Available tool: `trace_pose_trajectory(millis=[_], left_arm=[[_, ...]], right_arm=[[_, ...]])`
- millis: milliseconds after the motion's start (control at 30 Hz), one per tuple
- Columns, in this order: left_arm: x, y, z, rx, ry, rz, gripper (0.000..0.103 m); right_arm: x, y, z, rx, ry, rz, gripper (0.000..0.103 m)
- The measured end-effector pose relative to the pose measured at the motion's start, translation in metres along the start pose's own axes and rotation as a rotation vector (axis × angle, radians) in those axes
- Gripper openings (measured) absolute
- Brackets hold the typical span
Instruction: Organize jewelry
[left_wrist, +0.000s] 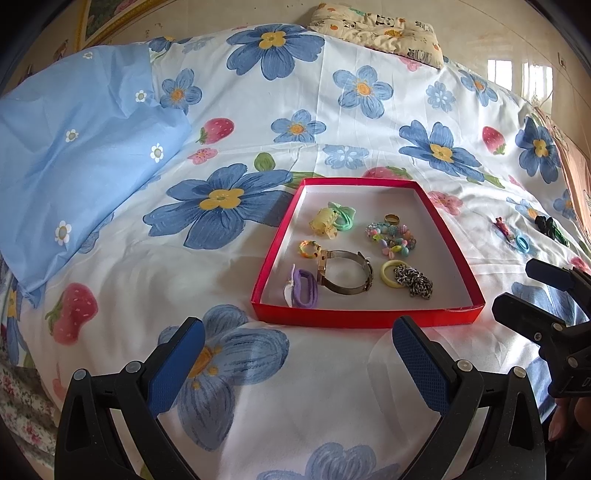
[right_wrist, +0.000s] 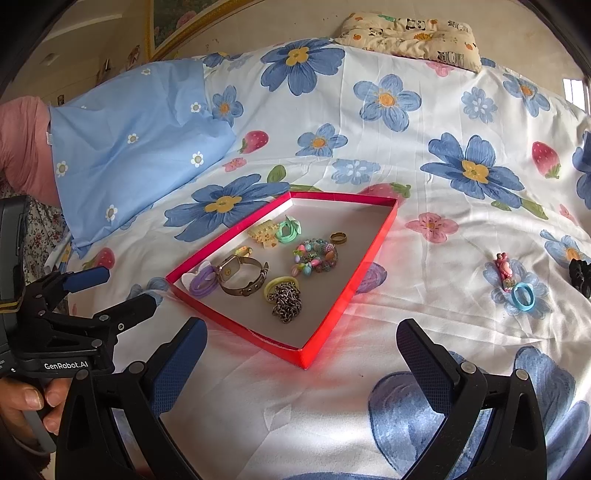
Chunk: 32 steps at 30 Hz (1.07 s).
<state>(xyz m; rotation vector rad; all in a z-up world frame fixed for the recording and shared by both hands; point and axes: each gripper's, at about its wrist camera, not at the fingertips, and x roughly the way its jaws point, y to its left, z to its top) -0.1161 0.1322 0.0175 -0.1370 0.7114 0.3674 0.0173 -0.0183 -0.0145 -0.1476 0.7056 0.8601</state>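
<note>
right wrist view: both my grippers (right_wrist: 301, 354) spread, empty; i'd approach the blue ring (right_wrist: 522, 296) low, straddling it squarely.

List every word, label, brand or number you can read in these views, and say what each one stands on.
"GenRobot.AI": white lettering on the black body of the left gripper, seen from the right wrist view.
"D" and perhaps more: white lettering on the right gripper body at the frame edge, cut off, not readable.
Dark letter-like prints on the small panda-pattern pillow: too blurred to read.
The watch face in the red box lid: too small to read.
</note>
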Motion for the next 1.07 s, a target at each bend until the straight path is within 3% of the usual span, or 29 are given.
trace_pose_trajectory(millis=[1067], left_arm=[[0.0053, -0.0028, 0.0044, -0.004, 0.007, -0.002, 0.102]], right_arm=[[0.004, -0.0021, 0.0002, 0.007, 0.007, 0.001, 0.103]])
